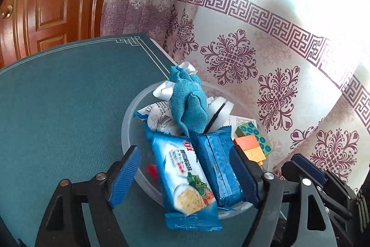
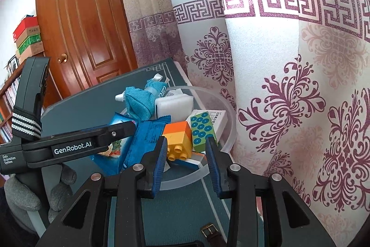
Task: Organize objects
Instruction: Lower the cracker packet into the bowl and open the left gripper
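A clear plastic bowl (image 1: 129,122) on the teal table holds a heap of things: a blue noodle packet (image 1: 182,175), a dark blue snack packet (image 1: 217,168), a teal cloth bundle (image 1: 189,103), an orange and yellow brick (image 1: 251,147) and a green dotted block (image 1: 259,133). My left gripper (image 1: 185,177) is open, its fingers on either side of the two packets, not pressing them. My right gripper (image 2: 187,168) is open just in front of the orange brick (image 2: 179,138) and the green block (image 2: 202,129), holding nothing. The bowl rim (image 2: 222,98) shows in the right wrist view.
A white sponge block (image 2: 174,103) and a white box (image 2: 215,119) lie at the back of the bowl. A patterned curtain (image 2: 289,85) hangs close on the right. A wooden door (image 2: 87,27) stands behind the table (image 1: 64,96). A brown strap buckle (image 2: 209,232) lies near the front.
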### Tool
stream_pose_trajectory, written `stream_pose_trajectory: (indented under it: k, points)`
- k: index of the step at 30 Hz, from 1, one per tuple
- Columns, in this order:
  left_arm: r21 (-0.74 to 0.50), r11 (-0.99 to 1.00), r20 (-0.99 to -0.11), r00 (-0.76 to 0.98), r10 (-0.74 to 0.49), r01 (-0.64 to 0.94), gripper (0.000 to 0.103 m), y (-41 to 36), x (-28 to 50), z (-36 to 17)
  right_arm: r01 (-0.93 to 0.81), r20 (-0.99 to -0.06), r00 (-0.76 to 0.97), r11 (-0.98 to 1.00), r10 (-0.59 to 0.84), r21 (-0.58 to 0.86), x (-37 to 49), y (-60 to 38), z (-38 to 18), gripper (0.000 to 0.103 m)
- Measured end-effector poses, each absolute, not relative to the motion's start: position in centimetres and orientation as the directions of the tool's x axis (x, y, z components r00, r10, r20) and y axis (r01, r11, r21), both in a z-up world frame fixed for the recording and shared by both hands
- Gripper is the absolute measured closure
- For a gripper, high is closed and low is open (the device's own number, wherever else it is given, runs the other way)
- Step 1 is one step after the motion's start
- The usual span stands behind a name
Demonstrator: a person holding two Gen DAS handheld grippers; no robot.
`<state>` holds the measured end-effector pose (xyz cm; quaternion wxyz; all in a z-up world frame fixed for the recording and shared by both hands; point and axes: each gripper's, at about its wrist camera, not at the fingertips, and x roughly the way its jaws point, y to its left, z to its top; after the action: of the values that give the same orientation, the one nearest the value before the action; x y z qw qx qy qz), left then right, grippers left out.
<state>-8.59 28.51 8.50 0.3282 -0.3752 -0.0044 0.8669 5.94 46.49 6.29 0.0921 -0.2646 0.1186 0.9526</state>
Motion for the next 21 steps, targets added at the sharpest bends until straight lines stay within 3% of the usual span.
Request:
stream_pose_trajectory:
  k: [10,21]
  points:
    - [-0.181,-0.818,-0.628,-0.576,0.523,-0.546,0.013,24.5,-6.7,9.3,-0.246,-0.525,-0.842,-0.954,0.122,0.172,6.3,46.6,6.6,0.067]
    - [-0.084,-0.83,-0.682,-0.575,0.452,-0.552,0.013,24.7,-6.2,6.5,-0.232,-0.533,-0.838,-0.959,0.112,0.163,6.5,46.2,6.4,0.067]
